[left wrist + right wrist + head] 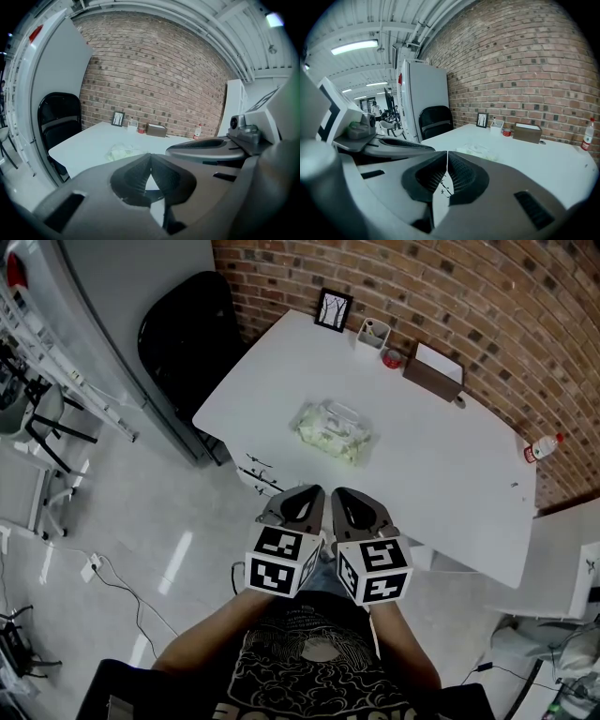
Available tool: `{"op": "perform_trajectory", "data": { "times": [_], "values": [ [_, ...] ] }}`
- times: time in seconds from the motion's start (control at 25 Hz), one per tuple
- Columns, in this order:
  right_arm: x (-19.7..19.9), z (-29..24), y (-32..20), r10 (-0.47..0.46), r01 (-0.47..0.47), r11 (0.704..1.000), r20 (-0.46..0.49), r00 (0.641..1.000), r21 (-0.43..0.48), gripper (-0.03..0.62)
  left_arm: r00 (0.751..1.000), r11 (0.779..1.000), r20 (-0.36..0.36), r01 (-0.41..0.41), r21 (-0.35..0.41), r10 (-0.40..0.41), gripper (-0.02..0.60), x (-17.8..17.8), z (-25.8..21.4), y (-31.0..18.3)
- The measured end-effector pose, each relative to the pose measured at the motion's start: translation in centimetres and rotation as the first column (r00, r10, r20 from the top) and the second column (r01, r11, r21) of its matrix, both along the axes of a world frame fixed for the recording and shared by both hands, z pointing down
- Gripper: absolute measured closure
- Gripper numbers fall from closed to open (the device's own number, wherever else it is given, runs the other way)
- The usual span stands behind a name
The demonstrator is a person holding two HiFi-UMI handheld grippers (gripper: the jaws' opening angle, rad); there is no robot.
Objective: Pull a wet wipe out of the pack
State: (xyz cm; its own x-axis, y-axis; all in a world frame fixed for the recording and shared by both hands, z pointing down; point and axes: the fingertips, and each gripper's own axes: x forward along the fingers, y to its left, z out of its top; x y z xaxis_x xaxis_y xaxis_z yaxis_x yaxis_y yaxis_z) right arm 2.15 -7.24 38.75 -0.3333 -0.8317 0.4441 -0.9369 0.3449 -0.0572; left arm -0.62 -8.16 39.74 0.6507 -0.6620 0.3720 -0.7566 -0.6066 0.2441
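The wet wipe pack (333,430), a pale green packet with a clear lid, lies flat near the middle of the white table (441,474). It shows small in the left gripper view (123,151) and in the right gripper view (478,150). Both grippers hang side by side short of the table's near edge, well back from the pack. The left gripper (302,495) (150,158) is shut with nothing in it. The right gripper (343,497) (447,156) is shut and empty too.
A black chair (187,334) stands at the table's left end. Along the brick wall sit a small picture frame (334,309), a white cup holder (373,334), a red tin (392,358), a brown box (433,373) and a bottle (542,448). Cables lie on the floor at left.
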Motion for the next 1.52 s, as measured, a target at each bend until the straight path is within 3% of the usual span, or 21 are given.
{"op": "perform_trajectory", "data": {
  "times": [0.4, 1.52],
  "values": [
    [1.8, 0.5, -4.9, -0.02, 0.02, 1.0, -0.002, 1.0, -0.007, 0.576, 1.0, 1.0, 0.021, 0.019, 0.009, -0.019, 0.569, 1.6, 0.3, -4.6],
    [4.8, 7.9, -16.3, -0.055, 0.052, 0.983, -0.014, 0.998, -0.177, 0.574, 0.994, 0.992, 0.096, 0.067, -0.108, -0.057, 0.569, 4.8, 7.2, -14.3]
  ]
}}
